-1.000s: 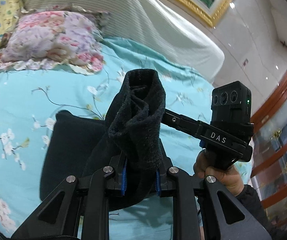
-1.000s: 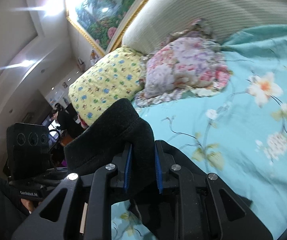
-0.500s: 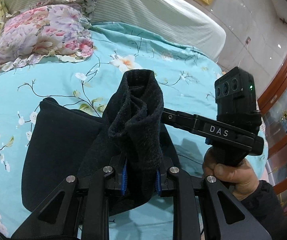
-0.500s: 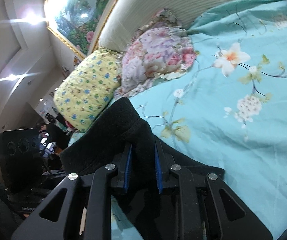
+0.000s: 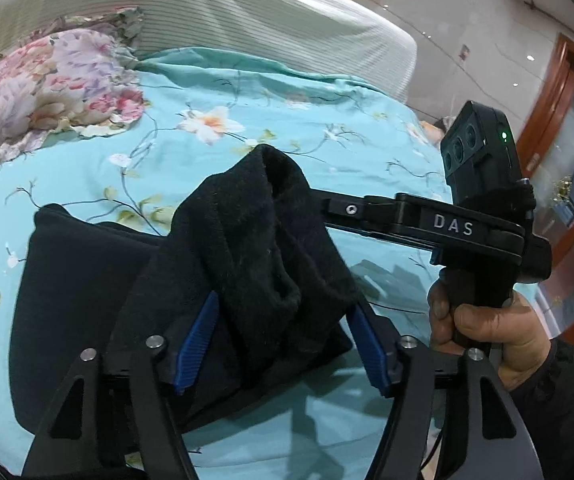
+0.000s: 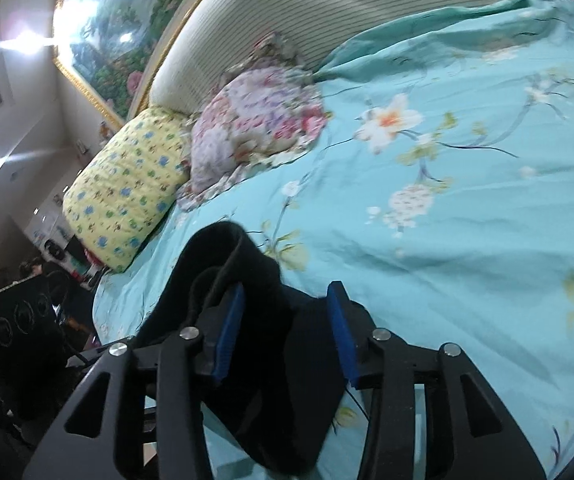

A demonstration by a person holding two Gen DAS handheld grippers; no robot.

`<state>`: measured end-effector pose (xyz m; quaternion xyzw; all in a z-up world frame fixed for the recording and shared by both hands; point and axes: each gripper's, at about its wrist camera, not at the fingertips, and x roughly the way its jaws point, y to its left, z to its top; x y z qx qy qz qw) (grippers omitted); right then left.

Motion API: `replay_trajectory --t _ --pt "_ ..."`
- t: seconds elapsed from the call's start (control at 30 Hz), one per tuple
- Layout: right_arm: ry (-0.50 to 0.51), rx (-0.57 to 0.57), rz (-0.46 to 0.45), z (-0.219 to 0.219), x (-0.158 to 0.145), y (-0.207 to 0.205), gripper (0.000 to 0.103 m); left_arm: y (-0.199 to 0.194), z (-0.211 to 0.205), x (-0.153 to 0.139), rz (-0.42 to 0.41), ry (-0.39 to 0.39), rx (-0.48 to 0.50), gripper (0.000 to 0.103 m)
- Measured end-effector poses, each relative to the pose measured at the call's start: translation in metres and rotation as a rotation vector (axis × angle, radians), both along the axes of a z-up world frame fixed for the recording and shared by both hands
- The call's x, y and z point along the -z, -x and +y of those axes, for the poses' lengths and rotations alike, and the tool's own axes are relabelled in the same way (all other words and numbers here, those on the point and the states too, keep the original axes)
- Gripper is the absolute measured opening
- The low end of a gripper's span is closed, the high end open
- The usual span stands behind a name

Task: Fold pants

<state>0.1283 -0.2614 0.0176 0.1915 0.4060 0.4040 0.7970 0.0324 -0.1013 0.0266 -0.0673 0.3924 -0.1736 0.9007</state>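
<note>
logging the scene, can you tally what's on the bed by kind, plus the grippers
black pants: 1
pillows: 2, floral pillow and yellow pillow
grippers: 2, left gripper and right gripper, both open
total: 5

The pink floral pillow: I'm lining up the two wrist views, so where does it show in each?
Left wrist: pink floral pillow at upper left, against the striped headboard.
Right wrist: pillow above centre, left of middle, with the yellow pillow to its left.
Shared landmark: the orange-centred white flower on the teal sheet, beside the pillow.
</note>
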Motion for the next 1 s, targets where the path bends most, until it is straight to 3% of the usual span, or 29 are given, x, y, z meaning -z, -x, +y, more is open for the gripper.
replay_trajectory --t 0.17,0.37,0.7,1.0 --pt "0.005 0.081 0.006 -0.017 -0.004 0.013 0.070 0.007 0.006 -0.005 0.011 0.067 0.045 0.073" --pt "-0.012 0.140 0.037 -0.027 -0.006 0.023 0.081 0.017 0.019 -0.019 -0.002 0.110 0.056 0.077" --pt "-0.022 0.212 -0.007 -0.027 -0.027 0.049 0.090 0.020 0.061 -0.032 -0.017 0.145 -0.045 0.079" --pt "0.012 0.206 -0.021 -0.014 -0.032 0.069 0.094 0.021 0.102 -0.031 -0.006 0.168 -0.142 0.079"
